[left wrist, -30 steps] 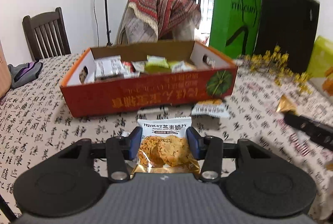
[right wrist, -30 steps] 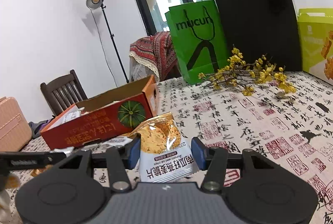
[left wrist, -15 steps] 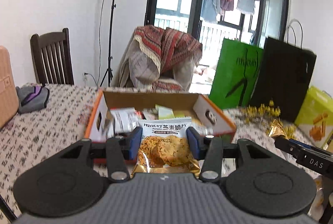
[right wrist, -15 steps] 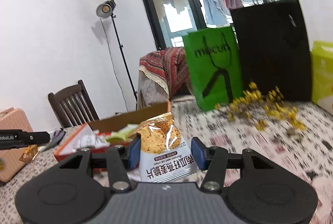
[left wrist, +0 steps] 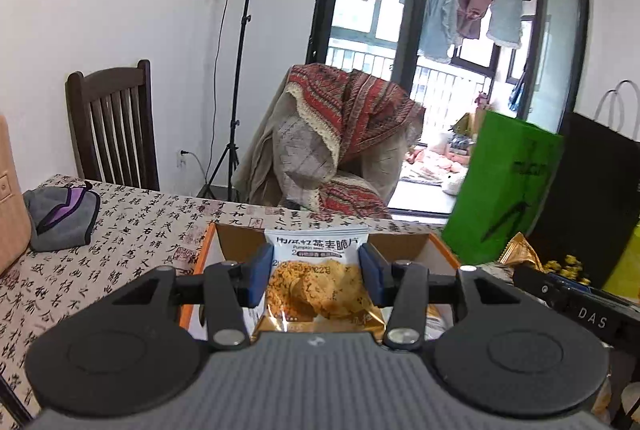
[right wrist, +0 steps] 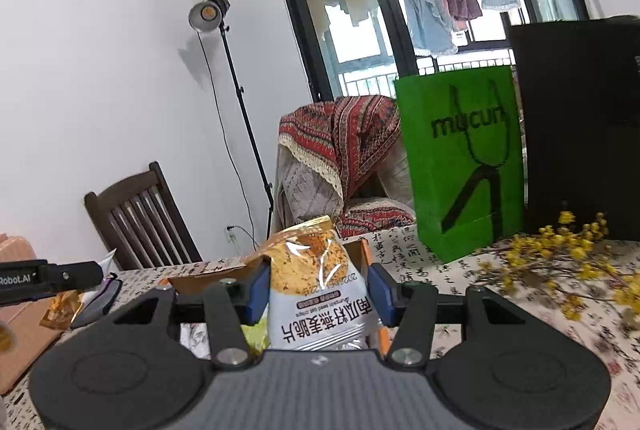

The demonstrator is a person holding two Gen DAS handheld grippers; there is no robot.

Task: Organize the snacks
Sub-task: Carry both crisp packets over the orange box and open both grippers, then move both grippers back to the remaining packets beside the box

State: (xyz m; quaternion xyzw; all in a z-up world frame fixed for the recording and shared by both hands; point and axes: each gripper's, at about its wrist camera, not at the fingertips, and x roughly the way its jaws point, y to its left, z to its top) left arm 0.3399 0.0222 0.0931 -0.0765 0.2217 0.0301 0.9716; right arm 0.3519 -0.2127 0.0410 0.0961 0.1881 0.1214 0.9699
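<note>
Both my grippers, left [left wrist: 316,272] and right [right wrist: 318,288], each pinched an oat-crisp packet [left wrist: 318,270] [right wrist: 316,286] above the orange cardboard box [left wrist: 208,242], neither yet dropped in, I judged.

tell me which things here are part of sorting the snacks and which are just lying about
Part of the job:
- snack packet in left gripper
- snack packet in right gripper
- cardboard box

Just lying about:
- green bag
- black bag
- yellow flowers
- grey cloth
- chair
</note>
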